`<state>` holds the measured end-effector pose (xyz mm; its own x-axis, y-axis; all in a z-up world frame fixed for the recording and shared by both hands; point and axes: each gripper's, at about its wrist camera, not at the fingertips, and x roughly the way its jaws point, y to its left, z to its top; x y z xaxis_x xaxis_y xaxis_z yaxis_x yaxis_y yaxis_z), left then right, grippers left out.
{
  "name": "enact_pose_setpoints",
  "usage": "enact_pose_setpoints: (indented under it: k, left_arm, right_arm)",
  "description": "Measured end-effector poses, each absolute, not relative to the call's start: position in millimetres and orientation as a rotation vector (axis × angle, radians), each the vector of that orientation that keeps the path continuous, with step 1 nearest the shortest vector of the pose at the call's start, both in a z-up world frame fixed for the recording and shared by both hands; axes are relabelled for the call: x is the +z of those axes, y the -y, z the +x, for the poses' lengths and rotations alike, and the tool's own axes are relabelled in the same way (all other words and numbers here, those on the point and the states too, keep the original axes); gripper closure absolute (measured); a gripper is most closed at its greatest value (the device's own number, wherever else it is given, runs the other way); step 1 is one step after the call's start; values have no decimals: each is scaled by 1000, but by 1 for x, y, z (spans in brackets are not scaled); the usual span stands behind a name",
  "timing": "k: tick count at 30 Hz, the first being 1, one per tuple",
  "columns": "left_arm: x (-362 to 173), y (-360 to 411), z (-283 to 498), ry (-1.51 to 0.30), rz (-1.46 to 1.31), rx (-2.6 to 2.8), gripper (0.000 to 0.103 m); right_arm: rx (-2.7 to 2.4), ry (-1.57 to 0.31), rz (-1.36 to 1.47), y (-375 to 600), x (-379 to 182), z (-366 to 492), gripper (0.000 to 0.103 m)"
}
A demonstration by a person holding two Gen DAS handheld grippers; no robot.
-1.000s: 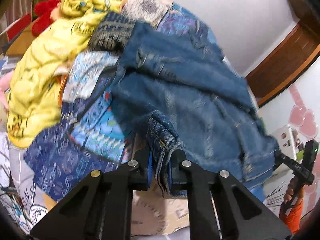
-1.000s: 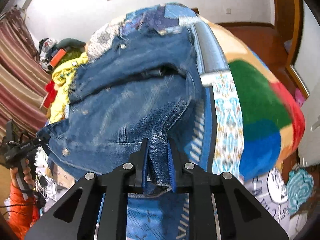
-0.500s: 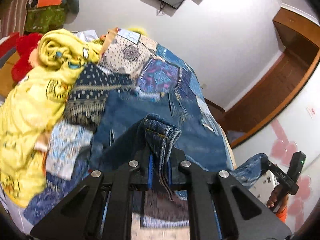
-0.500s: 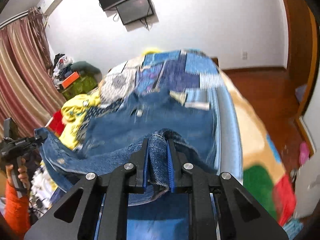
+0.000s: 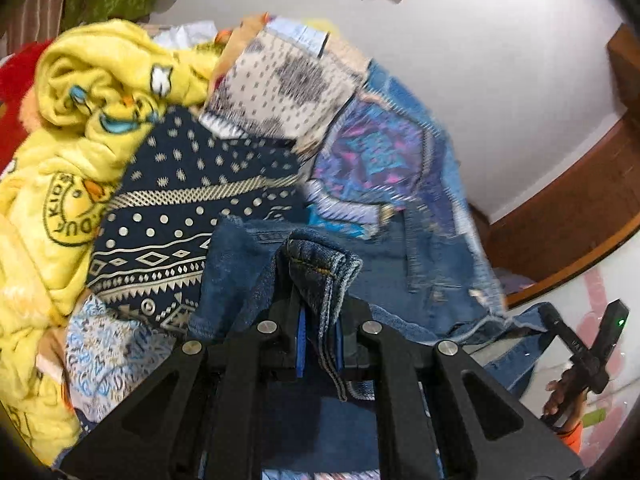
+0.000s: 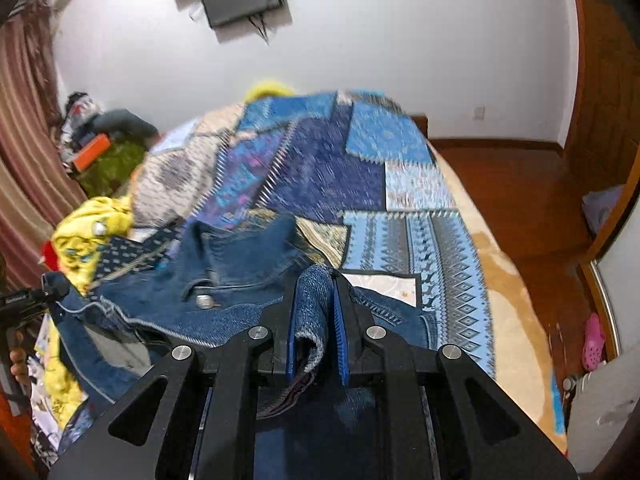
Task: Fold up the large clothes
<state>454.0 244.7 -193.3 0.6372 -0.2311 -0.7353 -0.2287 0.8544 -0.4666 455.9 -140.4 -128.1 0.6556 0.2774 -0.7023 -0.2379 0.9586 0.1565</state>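
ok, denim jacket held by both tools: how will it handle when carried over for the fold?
The denim jacket is probably floppy: it sags between the left tool and right tool. Likely heavy for cloth, given its thick seamed hem. Slip seems unlikely, since a bunched fold fills each grip.

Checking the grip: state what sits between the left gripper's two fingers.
A folded denim jacket hem sits clamped between the left gripper fingers, shown in the left wrist view.
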Motion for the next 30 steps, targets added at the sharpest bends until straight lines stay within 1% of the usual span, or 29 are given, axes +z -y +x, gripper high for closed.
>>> enact_pose_setpoints:
  k: [6,9,13,15,16,17,18,19,20,21,22,23,24,25,26,27,30]
  left_arm:
    - [-248,-237,486,-1023,-475,60,92]
    - [-263,-237,491,-1060,-458,69,89]
    - [-256,-231,493,-1080,-399,64,88]
    - [-242,-227,490,-1085,-358,65,83]
    - [-235,-225,490,-1078,-346,60,82]
    - [-226,-224,488,-1061,-336,52,78]
    - [-216,-223,485,-1047,-325,50,70]
    - [-209,-222,484,-1033,-314,53,65]
    - [-199,-221,480,-1006,-296,65,53]
    - [-188,-220,474,-964,-273,82,43]
    - [-177,-220,468,-923,-252,97,39]
    - [-166,-220,461,-886,-235,112,31]
    - [-160,-220,456,-867,-230,118,24]
    - [-155,-219,451,-851,-227,116,21]
    - [-153,-218,446,-844,-222,102,17]
    - [-153,-217,444,-850,-215,88,15]
    - [-173,-201,437,-939,-157,19,15]
  right_arm:
    - [246,-905,25,143,-169,491,87]
    - [166,-899,-20,154,-171,496,87]
    - [154,-921,5,174,-161,496,86]
    - [188,-902,14,179,-150,485,85]
    - [203,-889,11,180,-144,478,81]
    - [216,-881,7,178,-141,474,73]
    - [236,-870,2,175,-137,468,68]
    - [267,-855,-6,172,-131,458,59]
    - [287,-842,-13,167,-128,453,56]
    - [311,-824,-24,162,-124,444,55]
    - [334,-816,-40,156,-121,435,52]
    - [349,-815,-50,150,-120,432,42]
    - [368,-815,-61,143,-120,428,37]
    - [391,-809,-72,135,-119,420,28]
    - [405,-803,-77,130,-120,417,24]
    - [426,-803,-89,121,-122,413,22]
    - [476,-837,-132,97,-133,411,21]
